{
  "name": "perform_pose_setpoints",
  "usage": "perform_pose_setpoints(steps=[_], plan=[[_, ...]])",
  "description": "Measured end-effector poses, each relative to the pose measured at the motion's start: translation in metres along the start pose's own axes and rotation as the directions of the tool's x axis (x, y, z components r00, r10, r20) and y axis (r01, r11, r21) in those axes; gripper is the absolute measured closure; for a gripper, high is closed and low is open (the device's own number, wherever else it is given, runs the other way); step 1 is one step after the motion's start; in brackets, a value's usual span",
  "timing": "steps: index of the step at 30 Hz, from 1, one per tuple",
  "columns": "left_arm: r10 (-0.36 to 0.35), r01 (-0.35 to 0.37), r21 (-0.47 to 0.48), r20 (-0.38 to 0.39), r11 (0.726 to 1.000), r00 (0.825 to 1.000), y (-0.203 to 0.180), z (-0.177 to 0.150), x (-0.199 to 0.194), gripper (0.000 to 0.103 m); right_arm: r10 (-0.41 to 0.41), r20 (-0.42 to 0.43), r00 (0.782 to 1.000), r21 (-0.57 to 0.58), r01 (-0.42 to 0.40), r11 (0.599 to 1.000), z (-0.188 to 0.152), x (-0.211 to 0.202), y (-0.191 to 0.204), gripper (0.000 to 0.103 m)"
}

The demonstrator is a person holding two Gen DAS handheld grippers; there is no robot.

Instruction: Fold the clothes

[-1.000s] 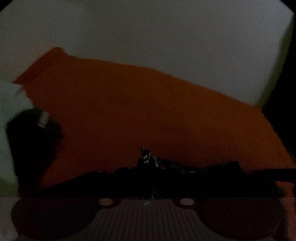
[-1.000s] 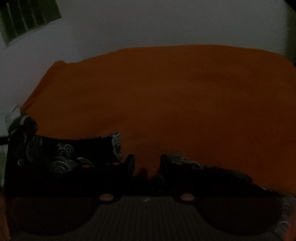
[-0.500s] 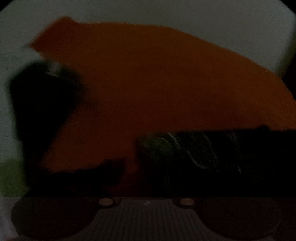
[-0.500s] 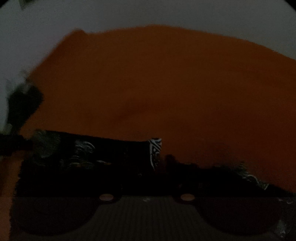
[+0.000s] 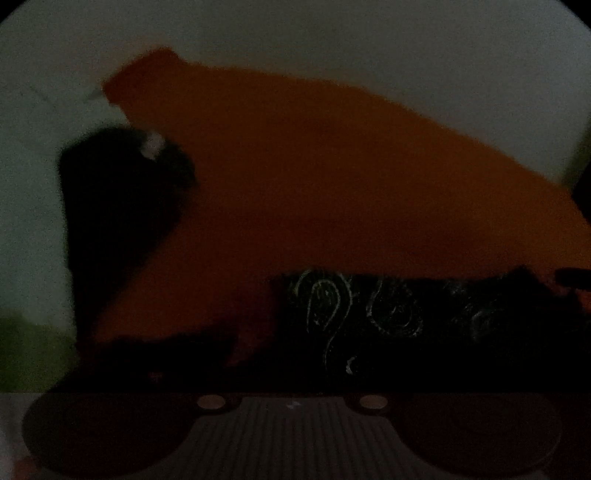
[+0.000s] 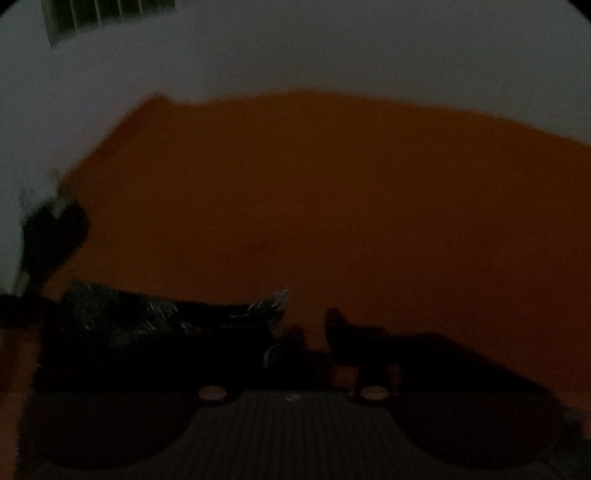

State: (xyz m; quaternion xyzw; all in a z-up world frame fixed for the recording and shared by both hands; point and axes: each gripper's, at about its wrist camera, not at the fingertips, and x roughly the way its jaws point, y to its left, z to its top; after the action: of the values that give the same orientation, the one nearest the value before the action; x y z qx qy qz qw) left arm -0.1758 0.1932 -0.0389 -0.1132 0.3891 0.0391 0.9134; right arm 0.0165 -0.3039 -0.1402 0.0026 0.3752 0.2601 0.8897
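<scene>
A dark garment with pale swirl patterns (image 5: pixel 388 317) lies in a flat band on the orange cover (image 5: pixel 332 184). In the dim left wrist view my left gripper (image 5: pixel 295 354) is opening. Its left finger (image 5: pixel 173 343) is a dark shape, and the right one is lost against the garment. A strip of orange shows between them. Through the right wrist camera the garment (image 6: pixel 166 325) sits to the left. My right gripper (image 6: pixel 306 332) is opening too; its right finger (image 6: pixel 340 325) stands apart over bare orange, and the cloth's corner lies by the left finger.
A second dark heap (image 5: pixel 118 206) with a pale spot lies at the cover's left edge, also seen as a dark heap (image 6: pixel 51 236) from the right wrist. A pale wall (image 5: pixel 332 37) is behind, with a barred window (image 6: pixel 103 14) high on the left. Something green (image 5: pixel 29 350) is at the lower left.
Both grippers were pinched on the garment's edge and now stand apart. The garment has come down onto the cover as a flat band. Both views have shifted over the cover.
</scene>
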Motion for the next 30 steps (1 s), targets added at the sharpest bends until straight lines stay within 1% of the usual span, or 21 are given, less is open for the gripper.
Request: perform_pose_setpoints(steps=[1,3,5,6,8,11,13,14,15,16,17,18,20,22,23,24,25,26,27,29,30], plan=[[-0.007,0.007,-0.005,0.011,1.000,1.000,0.003,-0.004,-0.007,0.026,-0.004,0.022,1.000,0.009,0.003,1.000,-0.001,-0.016,-0.003,0.046],[-0.043,0.043,-0.009,-0.002,0.999,0.999,0.005,-0.010,-0.014,0.026,0.000,-0.007,1.000,0.033,0.000,0.999,-0.003,-0.037,-0.006,0.046],[-0.066,0.066,-0.001,-0.025,0.998,0.998,0.006,-0.019,-0.015,0.027,0.028,-0.084,0.996,0.050,-0.024,0.998,-0.005,-0.041,0.000,0.046],[-0.070,0.071,0.009,-0.046,0.997,0.996,0.002,-0.024,-0.010,0.030,0.042,-0.126,0.991,0.056,-0.035,0.998,-0.006,-0.041,0.004,0.047],[-0.069,0.070,0.015,-0.082,0.997,0.994,-0.004,-0.033,0.000,0.033,0.053,-0.216,0.975,0.030,-0.048,0.998,-0.013,-0.030,0.020,0.047],[-0.055,0.055,0.008,-0.069,0.998,0.996,-0.014,-0.040,-0.002,0.034,-0.031,-0.287,0.958,-0.043,0.019,0.999,-0.022,-0.007,0.037,0.049],[-0.069,0.068,-0.022,-0.050,0.997,0.996,-0.022,-0.046,-0.010,0.052,-0.057,-0.318,0.946,-0.036,0.048,0.998,-0.027,0.007,0.040,0.051],[-0.094,0.092,-0.038,-0.045,0.995,0.995,-0.025,-0.049,-0.012,0.075,-0.058,-0.329,0.942,-0.025,0.053,0.998,-0.029,0.013,0.039,0.053],[-0.110,0.108,-0.047,-0.047,0.993,0.993,-0.027,-0.051,-0.012,0.094,-0.061,-0.329,0.942,-0.024,0.057,0.998,-0.028,0.017,0.040,0.059],[-0.124,0.122,-0.055,-0.048,0.991,0.991,-0.029,-0.052,-0.012,0.098,-0.065,-0.329,0.942,-0.023,0.061,0.998,-0.028,0.022,0.040,0.068],[-0.130,0.127,-0.057,-0.046,0.990,0.991,-0.029,-0.052,-0.014,0.099,-0.064,-0.328,0.942,-0.021,0.060,0.998,-0.028,0.026,0.040,0.087],[-0.123,0.121,-0.051,-0.035,0.991,0.992,-0.032,-0.050,-0.020,0.100,-0.044,-0.321,0.946,-0.012,0.042,0.999,-0.029,0.026,0.039,0.096],[-0.120,0.121,-0.038,0.003,0.992,0.993,-0.034,-0.051,-0.037,0.101,0.054,-0.271,0.961,0.058,-0.040,0.998,-0.024,0.005,0.033,0.098],[-0.158,0.162,-0.051,0.073,0.986,0.985,-0.029,-0.052,-0.064,0.101,0.185,-0.203,0.961,0.134,-0.160,0.978,-0.018,-0.019,0.028,0.098],[-0.176,0.183,-0.058,0.109,0.981,0.978,-0.026,-0.054,-0.077,0.101,0.288,-0.161,0.944,0.177,-0.260,0.949,-0.015,-0.033,0.023,0.098],[-0.185,0.195,-0.061,0.139,0.979,0.973,-0.022,-0.055,-0.090,0.101,0.406,-0.106,0.908,0.216,-0.377,0.901,-0.013,-0.048,0.016,0.098],[-0.186,0.197,-0.061,0.161,0.978,0.969,-0.018,-0.056,-0.099,0.101,0.507,-0.046,0.860,0.248,-0.482,0.840,-0.011,-0.062,0.007,0.098],[-0.181,0.195,-0.063,0.178,0.979,0.967,-0.013,-0.057,-0.104,0.101,0.570,0.012,0.821,0.275,-0.551,0.788,-0.011,-0.070,-0.005,0.098],[-0.176,0.192,-0.065,0.195,0.979,0.965,-0.008,-0.058,-0.108,0.101,0.600,0.052,0.799,0.318,-0.582,0.748,-0.013,-0.072,-0.019,0.098],[-0.181,0.198,-0.065,0.197,0.978,0.963,-0.005,-0.058,-0.103,0.100,0.563,0.056,0.824,0.401,-0.535,0.743,-0.015,-0.060,-0.047,0.098],[-0.181,0.195,-0.061,0.188,0.979,0.965,-0.006,-0.056,-0.097,0.101,0.522,0.020,0.853,0.391,-0.487,0.781,-0.016,-0.052,-0.053,0.098]])
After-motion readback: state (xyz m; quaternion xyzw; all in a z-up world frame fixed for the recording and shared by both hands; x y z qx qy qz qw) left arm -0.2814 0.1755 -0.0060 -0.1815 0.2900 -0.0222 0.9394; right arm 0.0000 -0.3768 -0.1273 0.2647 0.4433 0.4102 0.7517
